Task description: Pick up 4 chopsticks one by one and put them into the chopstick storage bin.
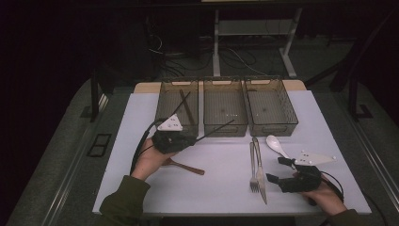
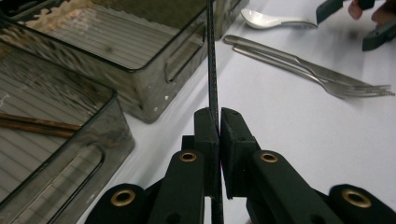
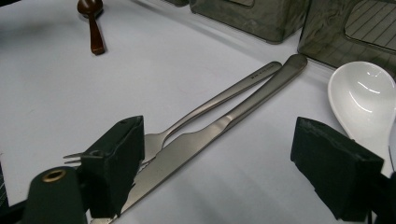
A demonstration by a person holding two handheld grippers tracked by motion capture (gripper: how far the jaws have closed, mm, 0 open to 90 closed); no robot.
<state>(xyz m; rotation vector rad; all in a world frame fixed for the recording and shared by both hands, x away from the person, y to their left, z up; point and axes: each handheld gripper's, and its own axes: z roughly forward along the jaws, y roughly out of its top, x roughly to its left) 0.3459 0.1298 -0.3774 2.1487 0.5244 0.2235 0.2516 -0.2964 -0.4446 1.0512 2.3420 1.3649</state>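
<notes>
- Left hand-held gripper (image 1: 188,140) has its jaws pinched together on a thin black chopstick (image 1: 214,129), which runs from the jaws toward two o'clock, its far end in front of the middle bin (image 1: 225,123).
- From the left gripper view, the same chopstick (image 2: 212,70) rises straight up toward twelve o'clock between the two black pads (image 2: 206,135), beside a bin's corner (image 2: 154,98).
- Right hand-held gripper (image 1: 278,173) rests low on the white bench (image 1: 221,183) at about four o'clock, jaws standing wide apart with nothing between them.
- Steel fork (image 1: 253,165) and table knife (image 1: 259,169) lie side by side on the bench, just at nine o'clock of the right hand-held gripper.
- White ceramic spoon (image 1: 276,145) lies just at twelve o'clock of that gripper.
- Brown wooden spoon (image 1: 186,167) lies beside the left hand (image 1: 150,160).
- Left bin (image 1: 178,123) at eleven o'clock holds two dark chopsticks (image 1: 186,107); a third bin (image 1: 273,125) stands at one o'clock.
</notes>
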